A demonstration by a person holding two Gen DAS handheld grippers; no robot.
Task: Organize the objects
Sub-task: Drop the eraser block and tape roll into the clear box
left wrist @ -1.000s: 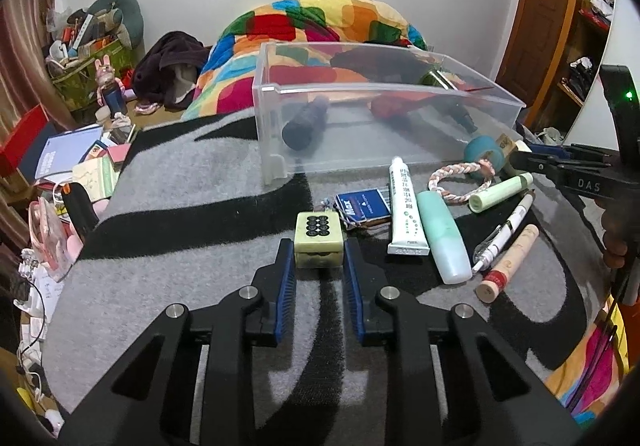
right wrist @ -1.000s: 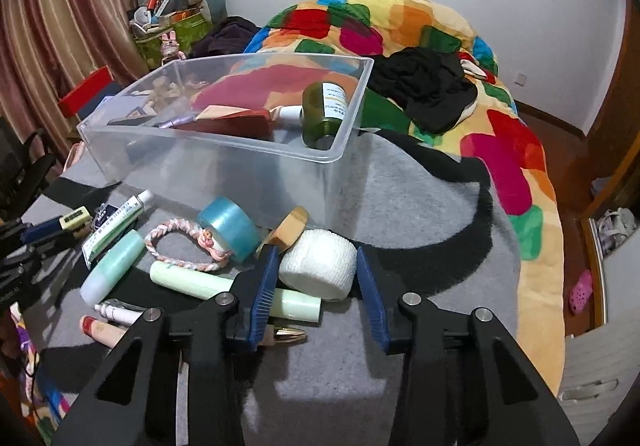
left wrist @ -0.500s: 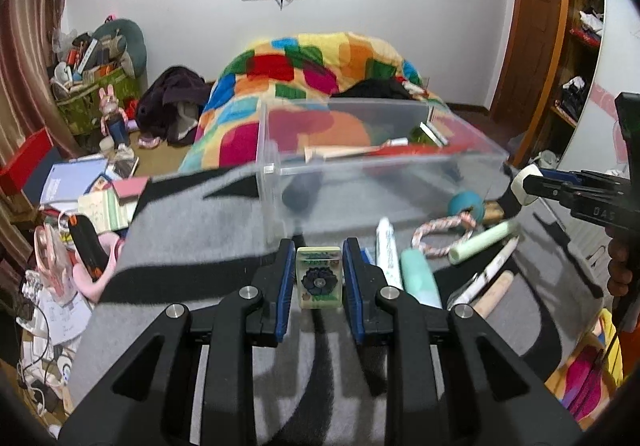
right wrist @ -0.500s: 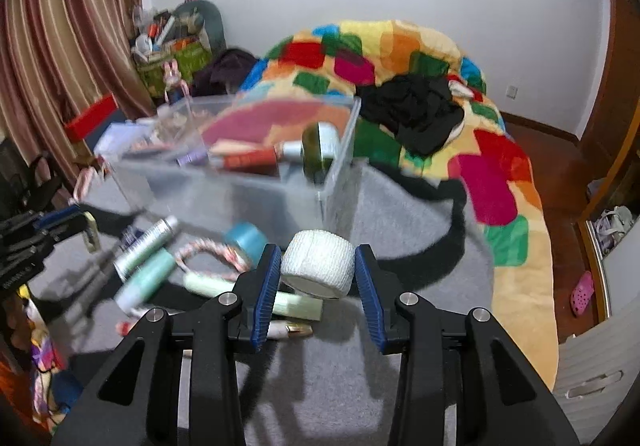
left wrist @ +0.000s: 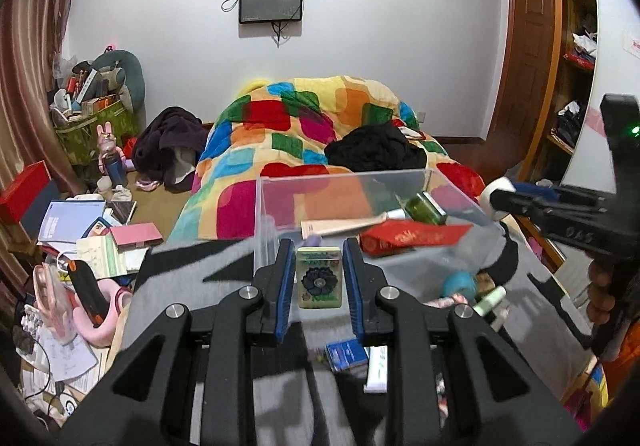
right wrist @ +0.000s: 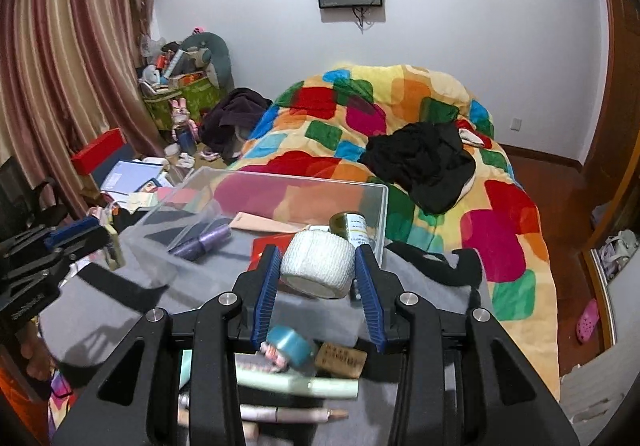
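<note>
Now both grippers hold something up in the air, and the clear plastic bin (left wrist: 344, 197) sits just ahead of each, its long side running across the grey blanket (left wrist: 192, 278). The left gripper (left wrist: 319, 280) is clamped on a small hard tile (left wrist: 319, 278), pale green with a dark flower on its flat face. The right gripper (right wrist: 318, 270) is clamped on a soft white bandage roll (right wrist: 318, 264), round and bumpy. I think the right one is a bit nearer the bin's edge. Tubes and a blue tape roll (right wrist: 290, 342) lie below on the blanket.
</note>
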